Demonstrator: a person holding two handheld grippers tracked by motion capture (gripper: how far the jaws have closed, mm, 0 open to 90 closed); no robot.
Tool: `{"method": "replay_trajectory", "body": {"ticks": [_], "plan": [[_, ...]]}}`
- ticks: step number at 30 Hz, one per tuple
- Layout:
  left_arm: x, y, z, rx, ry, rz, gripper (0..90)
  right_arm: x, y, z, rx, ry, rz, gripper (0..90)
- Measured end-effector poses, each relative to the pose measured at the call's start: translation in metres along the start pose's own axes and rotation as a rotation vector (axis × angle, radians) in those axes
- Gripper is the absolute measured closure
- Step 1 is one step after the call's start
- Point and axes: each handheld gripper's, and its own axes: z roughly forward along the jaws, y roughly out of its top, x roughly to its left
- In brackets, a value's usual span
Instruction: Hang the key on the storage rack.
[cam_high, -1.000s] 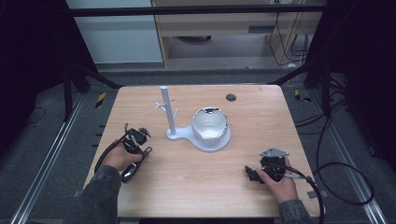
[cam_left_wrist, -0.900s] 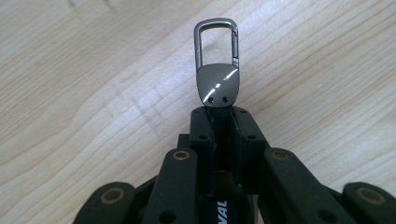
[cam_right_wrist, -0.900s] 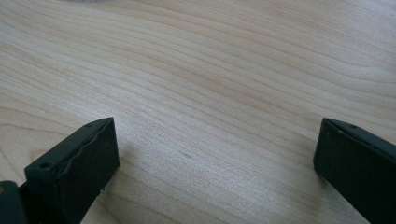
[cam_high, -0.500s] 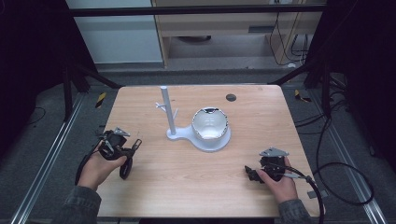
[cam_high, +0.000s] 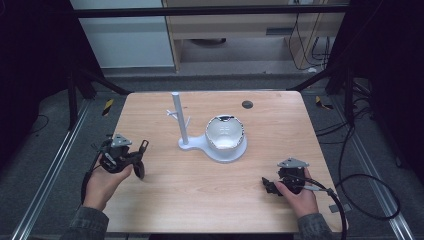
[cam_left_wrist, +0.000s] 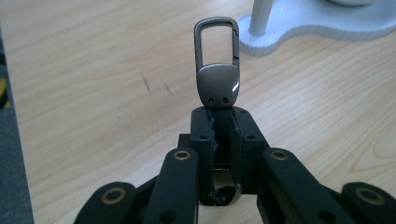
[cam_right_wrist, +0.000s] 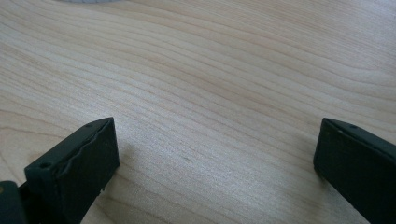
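Left gripper (cam_left_wrist: 223, 122) clamps carabiner keychain (cam_left_wrist: 217, 70), unhung; peg stand (cam_high: 179, 120) waits at its 2 o'clock; right gripper (cam_right_wrist: 215, 154) gapes empty.

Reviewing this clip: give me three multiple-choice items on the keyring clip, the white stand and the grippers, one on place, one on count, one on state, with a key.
1. Where does the white stand sit?
A. Near the table's middle
B. At the near right corner
C. On the floor

2. How many grippers hold something?
A. None
B. One
C. Two

3. How do the right gripper jaws stand?
A. Shut on the clip
B. Shut on nothing
C. Open over bare wood

Key:
1 A, the high view shows it about mid-table.
2 B, the left gripper is clamped on the metal keyring clip, whose loop sticks out past the jaws; the right one holds nothing.
3 C, the right gripper view shows wood grain between wide-apart jaws.
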Motion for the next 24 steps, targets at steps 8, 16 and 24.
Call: {"method": "replay_trajectory", "body": {"ticks": [8, 16, 24], "plan": [[-0.007, 0.001, 0.002, -0.087, -0.003, -0.021, 80.9, 0.000, 0.000, 0.000, 0.000, 0.000, 0.000, 0.5], [-0.017, 0.002, 0.002, -0.210, 0.022, -0.037, 80.9, 0.000, 0.000, 0.000, 0.000, 0.000, 0.000, 0.5], [-0.034, 0.006, 0.002, -0.324, 0.023, -0.043, 80.9, 0.000, 0.000, 0.000, 0.000, 0.000, 0.000, 0.5]]}}
